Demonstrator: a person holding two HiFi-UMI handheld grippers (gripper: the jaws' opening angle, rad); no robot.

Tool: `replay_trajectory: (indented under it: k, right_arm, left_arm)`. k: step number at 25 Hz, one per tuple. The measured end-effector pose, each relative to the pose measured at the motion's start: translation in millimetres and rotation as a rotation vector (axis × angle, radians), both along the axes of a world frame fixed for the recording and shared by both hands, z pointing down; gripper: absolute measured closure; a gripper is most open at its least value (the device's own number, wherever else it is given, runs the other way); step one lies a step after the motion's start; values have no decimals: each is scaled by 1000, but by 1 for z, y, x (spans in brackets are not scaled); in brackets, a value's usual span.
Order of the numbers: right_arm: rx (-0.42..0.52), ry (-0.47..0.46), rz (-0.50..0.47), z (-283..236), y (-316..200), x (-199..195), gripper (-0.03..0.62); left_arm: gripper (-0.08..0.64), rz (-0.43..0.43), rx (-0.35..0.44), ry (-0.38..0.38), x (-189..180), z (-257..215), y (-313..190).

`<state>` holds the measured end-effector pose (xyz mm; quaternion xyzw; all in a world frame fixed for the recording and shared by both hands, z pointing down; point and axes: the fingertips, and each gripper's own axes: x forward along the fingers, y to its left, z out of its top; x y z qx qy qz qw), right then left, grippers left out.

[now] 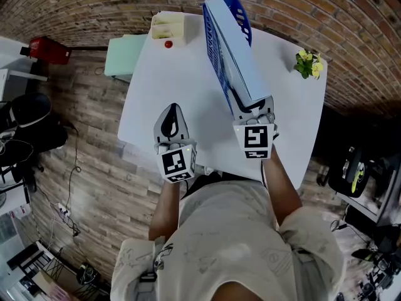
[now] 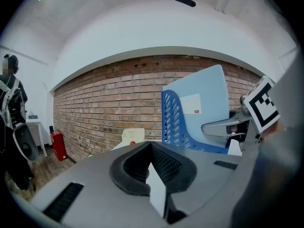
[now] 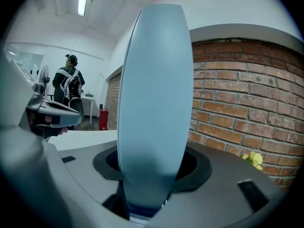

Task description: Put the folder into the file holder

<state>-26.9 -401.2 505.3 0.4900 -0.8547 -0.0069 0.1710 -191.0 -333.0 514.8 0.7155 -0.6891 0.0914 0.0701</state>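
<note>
Head view: the folder [image 1: 238, 55] stands inside the file holder [image 1: 215, 52] on the tabletop [image 1: 175, 80], so placement looks done. Right tongs [image 1: 254, 105] straddle its near end, spread loose, and need only withdraw. Left tongs [image 1: 171, 111] are pinched together and empty.

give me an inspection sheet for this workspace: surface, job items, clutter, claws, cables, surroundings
surface: white table, level.
job's things: light blue folder stands upright in the blue holder on the table.
clutter: flowers at the right edge; beige box at the far edge, with a small red thing in front of it.
grippers: left claw shut, empty, above the table; right claw at the folder's near edge, jaws apart, folder between them, pads seemingly off it.
cables: a cable on the floor, left of the table.
surroundings: brick wall, wood floor, red extinguisher, a person standing far off.
</note>
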Motion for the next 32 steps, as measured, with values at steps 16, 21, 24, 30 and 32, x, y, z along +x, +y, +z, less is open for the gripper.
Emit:
replay_trajectory:
  k: [16, 21, 24, 30, 32]
  right_arm:
    - [186, -114, 24, -88, 14, 11, 281]
    - [250, -149, 34, -117, 33, 16, 276]
    - [312, -178, 32, -137, 46, 16, 270]
    - [338, -160, 51, -144, 75, 25, 265]
    - [336, -154, 71, -145, 84, 33, 265]
  left_arm:
    - [552, 25, 82, -3, 3, -33, 6]
    - [552, 38, 119, -4, 2, -49, 14]
    - [552, 48, 137, 1, 3, -57, 21]
    - [552, 78, 153, 13, 6, -64, 36]
    - [552, 89, 163, 9, 8, -68, 41]
